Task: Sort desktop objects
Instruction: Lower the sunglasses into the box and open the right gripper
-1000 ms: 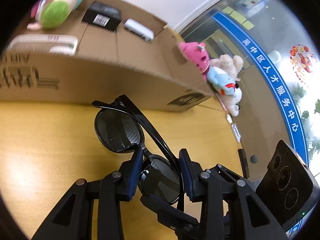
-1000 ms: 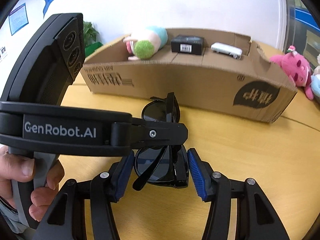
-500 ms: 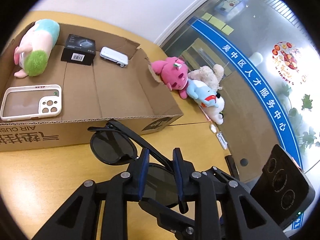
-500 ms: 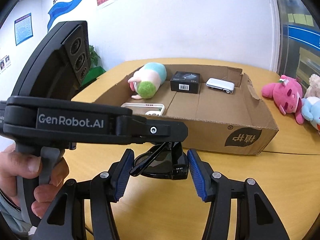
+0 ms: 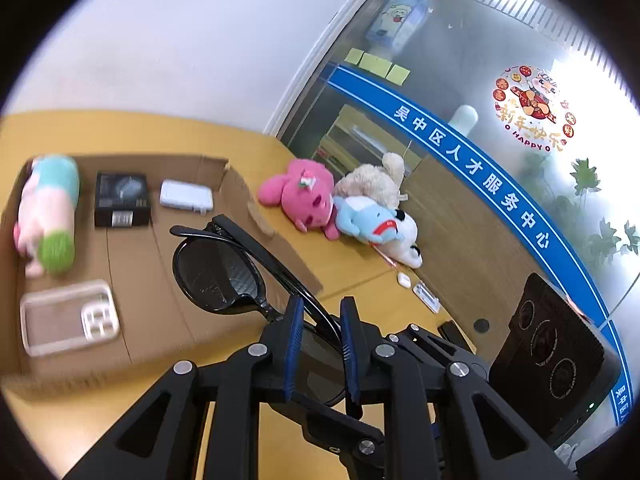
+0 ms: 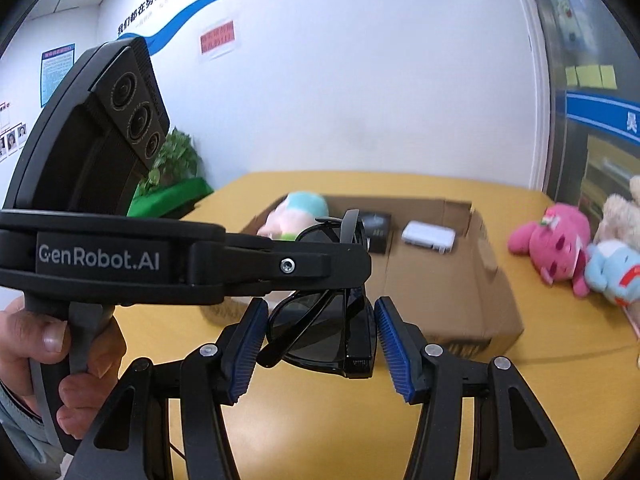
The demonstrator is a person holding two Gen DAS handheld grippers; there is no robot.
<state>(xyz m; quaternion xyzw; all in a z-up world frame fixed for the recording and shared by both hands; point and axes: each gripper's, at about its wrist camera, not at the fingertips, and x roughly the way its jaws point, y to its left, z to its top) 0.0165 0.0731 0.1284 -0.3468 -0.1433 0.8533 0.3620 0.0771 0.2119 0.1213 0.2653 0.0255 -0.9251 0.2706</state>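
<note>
The left gripper (image 5: 319, 344), its jaws closing, clasped folded black sunglasses (image 5: 224, 276) by one lens, holding them in the air above the near edge of a cardboard box (image 5: 276, 248) on a yellow table (image 6: 460, 368). The right gripper (image 6: 318, 344) stood apart, its blue pads (image 6: 394, 340) flanking the sunglasses without touching them.
</note>
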